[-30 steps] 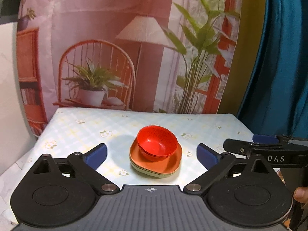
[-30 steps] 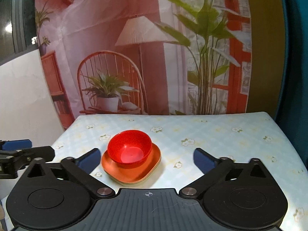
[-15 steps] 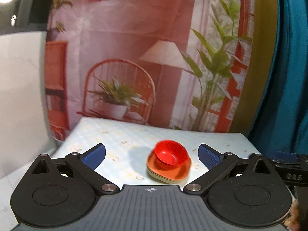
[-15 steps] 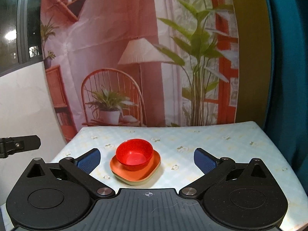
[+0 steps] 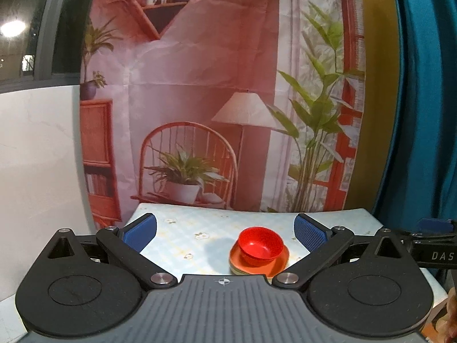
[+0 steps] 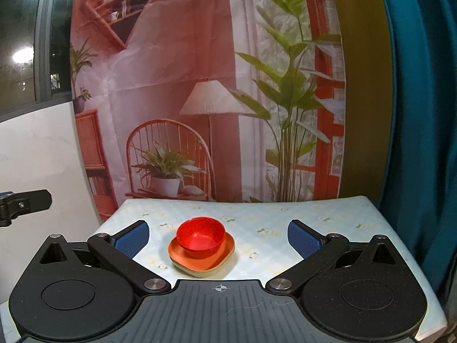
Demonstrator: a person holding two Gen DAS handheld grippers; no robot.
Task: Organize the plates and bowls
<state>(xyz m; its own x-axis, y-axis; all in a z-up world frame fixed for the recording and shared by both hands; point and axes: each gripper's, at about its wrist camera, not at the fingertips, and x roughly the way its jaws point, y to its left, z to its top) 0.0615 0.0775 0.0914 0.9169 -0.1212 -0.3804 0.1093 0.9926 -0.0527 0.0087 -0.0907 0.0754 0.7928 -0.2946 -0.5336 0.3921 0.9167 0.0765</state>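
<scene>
We are holding the left hand-held gripper (image 5: pixel 225 230) with its blue pads spread wide apart and nothing between them, and the right hand-held gripper (image 6: pixel 218 235) in the same way, jaws apart and empty. Ahead of both, on the flower-patterned bench (image 6: pixel 328 223), the red bowls (image 6: pixel 200 237) are sitting nested on top of the orange plate (image 6: pixel 200 260), which is resting on a paler plate (image 6: pixel 197 272) beneath it. From the left gripper the stack is lying ahead and toward the right pad; from the right gripper it is lying ahead, slightly toward the left pad. Beyond the bench a printed backdrop (image 5: pixel 228 91) is hanging, with a teal curtain (image 6: pixel 422 114) off to the right.
</scene>
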